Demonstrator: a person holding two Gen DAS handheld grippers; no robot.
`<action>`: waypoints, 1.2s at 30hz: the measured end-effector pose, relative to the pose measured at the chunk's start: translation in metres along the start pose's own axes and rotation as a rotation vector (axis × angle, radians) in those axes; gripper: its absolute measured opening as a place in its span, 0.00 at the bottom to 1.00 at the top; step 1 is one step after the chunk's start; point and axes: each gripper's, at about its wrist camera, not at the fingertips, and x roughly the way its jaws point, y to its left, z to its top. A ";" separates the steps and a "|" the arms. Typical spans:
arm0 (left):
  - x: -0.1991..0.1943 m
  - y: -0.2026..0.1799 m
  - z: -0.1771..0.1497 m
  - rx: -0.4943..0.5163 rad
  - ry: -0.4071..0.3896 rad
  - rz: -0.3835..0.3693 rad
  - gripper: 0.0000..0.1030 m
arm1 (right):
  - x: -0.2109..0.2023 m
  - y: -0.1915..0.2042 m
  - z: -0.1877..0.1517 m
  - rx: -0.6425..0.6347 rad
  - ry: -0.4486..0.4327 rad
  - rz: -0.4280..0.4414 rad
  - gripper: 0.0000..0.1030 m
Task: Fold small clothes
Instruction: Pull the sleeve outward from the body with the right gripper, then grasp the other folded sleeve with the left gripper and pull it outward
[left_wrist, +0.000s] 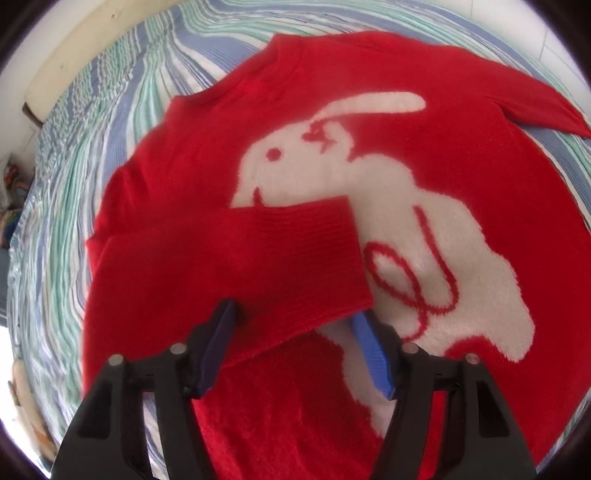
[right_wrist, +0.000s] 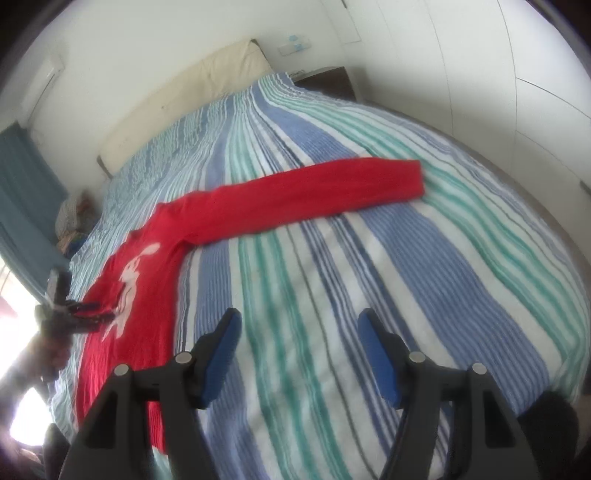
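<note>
A red sweater (left_wrist: 424, 85) with a white rabbit (left_wrist: 388, 192) on its front lies flat on the striped bed. One sleeve (left_wrist: 240, 258) is folded across the chest, its cuff over the rabbit. My left gripper (left_wrist: 295, 325) points down at this sleeve's lower edge, which lies between the blue pads; they stand apart and do not squeeze it. In the right wrist view the sweater (right_wrist: 122, 350) is at the left, with its other sleeve (right_wrist: 314, 192) stretched out straight across the cover. My right gripper (right_wrist: 299, 325) hovers open over bare bedspread, holding nothing.
The blue, green and white striped cover (right_wrist: 388, 280) spreads widely to the right of the sweater. A cream headboard (right_wrist: 184, 99) and a dark nightstand (right_wrist: 328, 81) stand at the far end. A hand holds the left gripper (right_wrist: 88, 312) at the left. White wardrobe doors (right_wrist: 517, 92) line the right.
</note>
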 end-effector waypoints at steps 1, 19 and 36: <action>-0.001 0.004 0.001 -0.036 -0.008 -0.019 0.03 | 0.001 0.007 -0.009 -0.010 0.007 0.005 0.63; -0.072 0.323 -0.223 -1.154 -0.079 0.276 0.03 | 0.013 0.054 -0.050 -0.180 0.017 0.033 0.63; -0.035 0.317 -0.294 -1.341 0.004 0.197 0.31 | 0.027 0.071 -0.062 -0.286 0.066 -0.012 0.63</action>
